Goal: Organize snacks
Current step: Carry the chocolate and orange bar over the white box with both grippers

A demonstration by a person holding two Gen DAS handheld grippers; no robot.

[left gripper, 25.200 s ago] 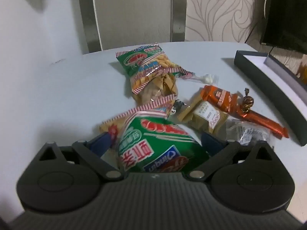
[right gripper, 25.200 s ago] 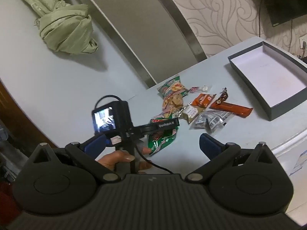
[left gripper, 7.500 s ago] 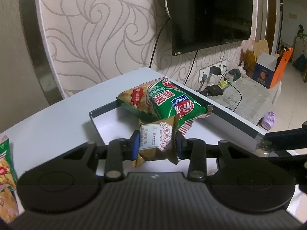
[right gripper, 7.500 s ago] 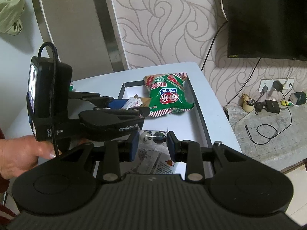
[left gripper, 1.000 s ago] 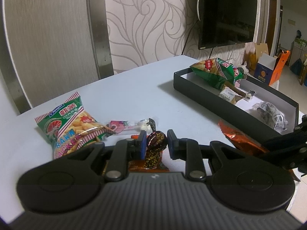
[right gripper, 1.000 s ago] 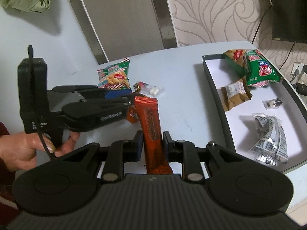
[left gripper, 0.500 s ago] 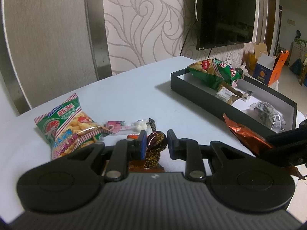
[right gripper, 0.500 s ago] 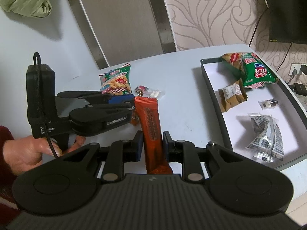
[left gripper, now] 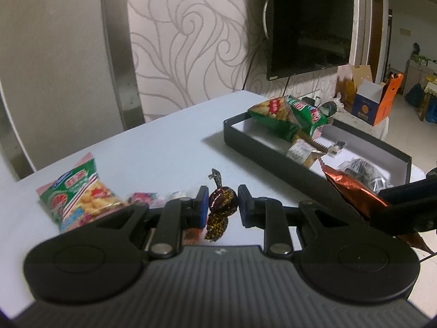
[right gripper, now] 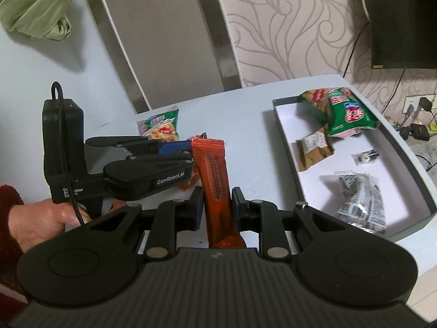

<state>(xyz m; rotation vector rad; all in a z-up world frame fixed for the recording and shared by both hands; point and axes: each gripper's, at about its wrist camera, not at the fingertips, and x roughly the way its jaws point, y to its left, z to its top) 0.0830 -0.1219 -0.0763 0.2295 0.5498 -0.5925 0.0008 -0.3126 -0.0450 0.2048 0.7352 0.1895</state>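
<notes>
My left gripper (left gripper: pixel 221 204) is shut on a brown foil-wrapped candy (left gripper: pixel 221 202) and holds it above the white table. My right gripper (right gripper: pixel 217 203) is shut on a long orange snack bar (right gripper: pixel 215 183), also lifted; the bar shows in the left wrist view (left gripper: pixel 352 191). The dark tray (right gripper: pixel 286 147) at the right holds green snack bags (right gripper: pixel 341 112), a brown biscuit pack (right gripper: pixel 314 150), a small clear packet (right gripper: pixel 364 157) and a silver-printed packet (right gripper: pixel 360 202). A green cracker bag (left gripper: pixel 79 191) and a pink wrapped sweet (left gripper: pixel 143 198) lie on the table at the left.
The table's far edge meets a patterned wall with a mounted TV (left gripper: pixel 308 24). Chargers and cables (right gripper: pixel 415 125) lie on the floor beyond the tray. A small orange packet (right gripper: pixel 188 183) lies under the left gripper (right gripper: pixel 174 153). A green cloth (right gripper: pixel 32 5) hangs at the top left.
Both grippers have lifted and swung right toward the tray with their snacks still held. The tray now looks nearer in both views.
</notes>
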